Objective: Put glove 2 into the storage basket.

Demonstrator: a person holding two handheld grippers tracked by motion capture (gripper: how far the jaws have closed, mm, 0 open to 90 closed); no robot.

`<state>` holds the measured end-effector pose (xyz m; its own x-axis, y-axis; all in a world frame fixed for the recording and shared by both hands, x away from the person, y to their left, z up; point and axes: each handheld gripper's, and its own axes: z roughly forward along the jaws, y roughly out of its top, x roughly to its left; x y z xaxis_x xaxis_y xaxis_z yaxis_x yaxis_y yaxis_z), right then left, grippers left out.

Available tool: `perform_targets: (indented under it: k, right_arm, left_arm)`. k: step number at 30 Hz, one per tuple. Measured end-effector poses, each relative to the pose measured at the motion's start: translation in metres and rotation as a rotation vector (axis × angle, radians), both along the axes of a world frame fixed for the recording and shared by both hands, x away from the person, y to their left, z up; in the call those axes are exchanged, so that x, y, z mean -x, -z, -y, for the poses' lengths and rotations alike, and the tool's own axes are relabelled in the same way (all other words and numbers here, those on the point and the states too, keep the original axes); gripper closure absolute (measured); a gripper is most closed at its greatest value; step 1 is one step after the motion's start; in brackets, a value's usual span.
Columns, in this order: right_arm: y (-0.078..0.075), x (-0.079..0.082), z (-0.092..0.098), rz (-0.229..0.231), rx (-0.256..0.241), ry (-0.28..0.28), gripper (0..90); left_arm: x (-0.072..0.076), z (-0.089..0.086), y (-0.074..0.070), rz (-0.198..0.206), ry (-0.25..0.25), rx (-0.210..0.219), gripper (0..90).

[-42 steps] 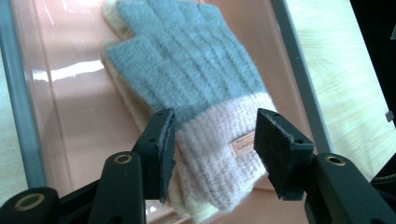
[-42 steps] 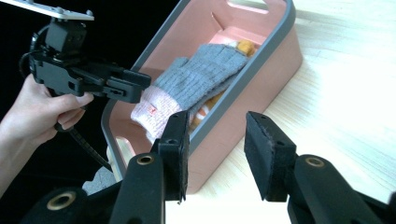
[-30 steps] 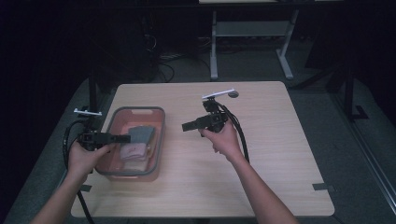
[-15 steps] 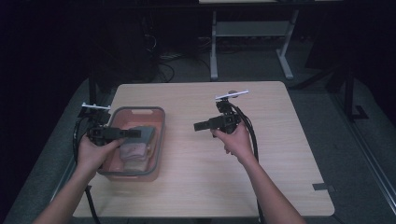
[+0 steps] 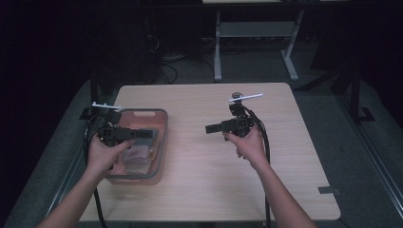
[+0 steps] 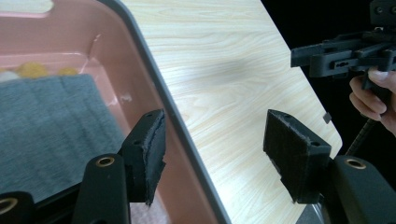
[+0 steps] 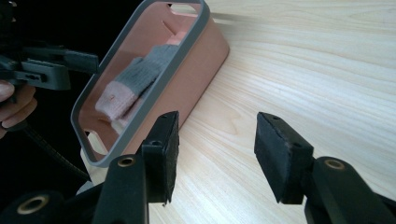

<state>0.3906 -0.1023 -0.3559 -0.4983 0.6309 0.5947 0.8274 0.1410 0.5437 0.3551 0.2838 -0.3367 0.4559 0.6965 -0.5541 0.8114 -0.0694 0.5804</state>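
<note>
Pink bin sits at the table's left with a grey sock inside. The left gripper, wide open and empty, straddles the bin's rim; better to move it inward over the sock before closing. The right gripper is open, empty, over bare table.

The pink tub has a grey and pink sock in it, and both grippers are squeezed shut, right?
Not quite. The pink tub does hold a grey and pink sock, but both grippers are open. The left gripper view shows the left gripper with its jaws apart, and the right gripper view shows the right gripper the same.
</note>
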Motion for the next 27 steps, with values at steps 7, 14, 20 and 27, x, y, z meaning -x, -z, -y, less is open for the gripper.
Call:
perform_targets:
  k: [7,14,20,27]
  right_arm:
    - [0.001,0.002,0.011,0.006,0.005,0.019,48.2]
    - [0.000,0.004,0.020,0.007,0.011,0.033,46.1]
    - [0.001,0.006,0.026,0.005,0.017,0.046,45.0]
    - [0.001,0.007,0.032,0.013,0.027,0.053,43.2]
  left_arm:
    - [-0.001,0.012,-0.002,0.009,0.025,0.006,37.8]
    - [-0.001,0.023,-0.003,0.025,0.051,0.012,36.6]
    - [-0.002,0.031,-0.003,0.029,0.067,0.017,35.4]
    - [-0.001,0.041,-0.005,0.034,0.086,0.019,35.0]
